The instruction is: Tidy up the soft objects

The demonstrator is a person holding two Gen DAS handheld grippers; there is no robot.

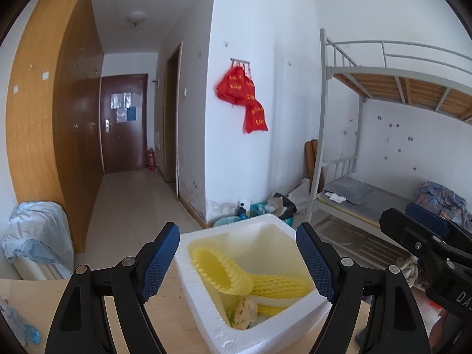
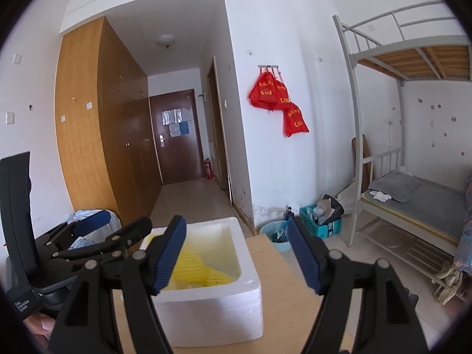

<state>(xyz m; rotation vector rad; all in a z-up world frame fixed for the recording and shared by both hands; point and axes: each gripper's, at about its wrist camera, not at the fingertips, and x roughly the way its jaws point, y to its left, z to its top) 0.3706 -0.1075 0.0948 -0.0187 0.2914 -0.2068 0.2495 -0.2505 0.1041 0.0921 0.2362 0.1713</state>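
Both grippers empty, jaws apart — left gripper [image 1: 237,261] over the foam box [image 1: 206,292] on the table [image 2: 283,289], right gripper [image 2: 237,250] just right of it. Yellow nets [image 1: 236,277] lie inside: likely featherlight, springy, crushable — pinch a net's rim gently. Left view shows a crumpled wrapper [image 1: 244,312] beneath; right view hides it.

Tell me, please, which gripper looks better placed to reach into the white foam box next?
Probably the left gripper: its open jaws frame the foam box and the yellow foam nets inside. The right gripper, also open and empty, points past the box's right side toward bare table.
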